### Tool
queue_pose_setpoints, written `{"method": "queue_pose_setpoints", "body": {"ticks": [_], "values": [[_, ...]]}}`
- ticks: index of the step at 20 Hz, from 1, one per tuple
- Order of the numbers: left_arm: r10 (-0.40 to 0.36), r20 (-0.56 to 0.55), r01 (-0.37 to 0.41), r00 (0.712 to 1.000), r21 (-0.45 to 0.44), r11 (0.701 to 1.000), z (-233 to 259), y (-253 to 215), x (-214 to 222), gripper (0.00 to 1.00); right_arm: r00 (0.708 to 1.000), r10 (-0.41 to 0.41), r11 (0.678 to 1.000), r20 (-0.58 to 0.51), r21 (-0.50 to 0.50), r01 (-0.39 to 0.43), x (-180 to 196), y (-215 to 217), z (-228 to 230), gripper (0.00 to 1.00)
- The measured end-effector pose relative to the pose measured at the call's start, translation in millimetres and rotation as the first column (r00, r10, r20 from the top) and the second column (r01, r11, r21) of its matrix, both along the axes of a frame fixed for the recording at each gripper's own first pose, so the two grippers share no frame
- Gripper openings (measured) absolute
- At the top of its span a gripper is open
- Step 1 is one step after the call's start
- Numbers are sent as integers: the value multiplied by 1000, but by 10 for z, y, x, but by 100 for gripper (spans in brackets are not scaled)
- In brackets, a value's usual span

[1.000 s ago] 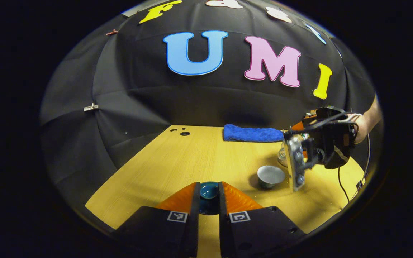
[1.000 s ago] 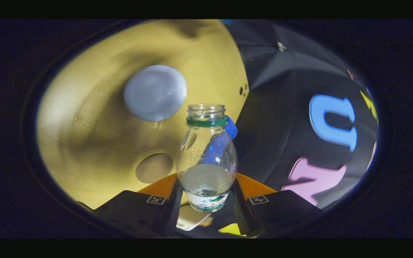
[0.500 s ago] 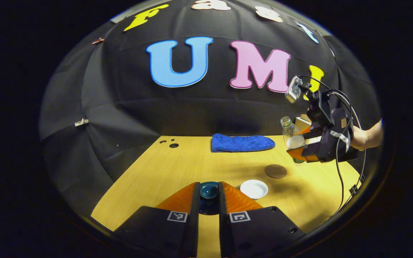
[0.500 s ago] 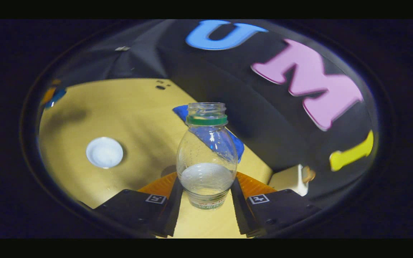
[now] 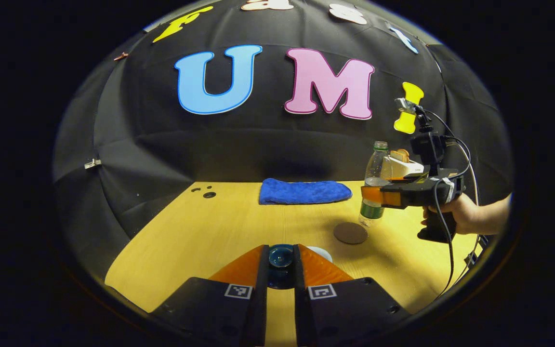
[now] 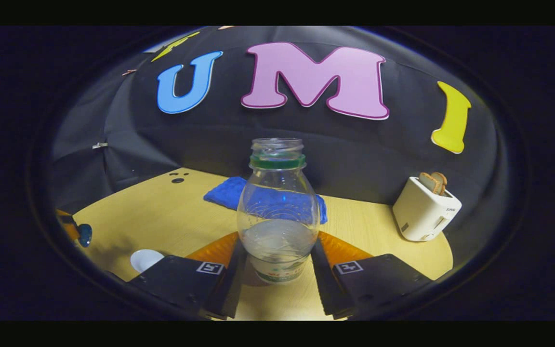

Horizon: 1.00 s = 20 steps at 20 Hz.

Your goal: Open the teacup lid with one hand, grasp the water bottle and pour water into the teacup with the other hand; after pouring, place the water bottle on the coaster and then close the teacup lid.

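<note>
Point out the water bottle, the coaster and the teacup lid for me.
water bottle (image 6: 277, 212): right gripper view, clear body.
coaster (image 5: 350, 233): left gripper view, top face.
teacup lid (image 5: 281, 256): left gripper view, knob between the fingers.

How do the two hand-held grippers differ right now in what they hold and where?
The left hand-held gripper grips the small dark teacup lid, low and near the teacup. The right hand-held gripper grips the upright, uncapped water bottle, raised beside the coaster. Both are shut on their loads.
</note>
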<state>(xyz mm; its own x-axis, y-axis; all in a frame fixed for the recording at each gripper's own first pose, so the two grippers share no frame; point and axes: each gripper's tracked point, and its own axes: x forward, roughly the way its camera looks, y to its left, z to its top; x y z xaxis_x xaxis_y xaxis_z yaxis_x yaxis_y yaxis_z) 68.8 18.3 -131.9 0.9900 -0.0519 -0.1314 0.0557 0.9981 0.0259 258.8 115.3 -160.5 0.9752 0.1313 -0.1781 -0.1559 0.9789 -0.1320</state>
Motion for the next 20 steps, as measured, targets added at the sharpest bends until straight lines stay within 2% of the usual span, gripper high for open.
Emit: {"method": "queue_pose_setpoints", "body": {"ticks": [2,3,5,6,9,10,11,12,15,16,18,20], "values": [[-5,8,5,1000,-2,1000,-12,-43,76,24,1000,5,1000,8,27,-5,116,34,-67,68],[-5,11,5,1000,0,1000,-11,-54,110,28,1000,6,999,10,39,-6,161,60,-112,69],[-2,13,2,1000,1,1000,-38,-43,163,28,1000,8,999,-9,49,-8,173,80,-199,65],[3,12,-3,1000,-4,1000,-48,-32,178,28,1000,14,999,-14,50,-13,186,100,-228,69],[13,3,-13,1000,-16,1000,-93,-8,166,28,1000,18,1000,-8,25,-18,207,103,-273,72],[17,1,-17,1000,-13,1000,-107,2,153,24,1000,19,1000,-4,20,-19,200,111,-271,73],[17,1,-17,1000,-13,1000,-98,-7,142,28,1000,21,1000,-7,17,-21,205,130,-277,71],[16,-1,-16,1000,-8,1000,-98,-14,122,24,1000,27,1000,-12,12,-26,197,135,-279,78],[17,20,-17,1000,6,1000,-33,-38,96,27,999,31,1000,-27,0,-31,109,125,-287,84],[16,15,-16,1000,5,1000,-49,-54,113,24,999,36,999,-28,-5,-37,91,112,-293,99],[9,16,-9,1000,-4,1000,-48,-106,170,28,999,42,999,-35,-23,-43,27,87,-303,98],[-2,13,2,1000,-9,1000,-64,-174,251,24,998,40,999,-55,-14,-41,-108,70,-368,98]]}}
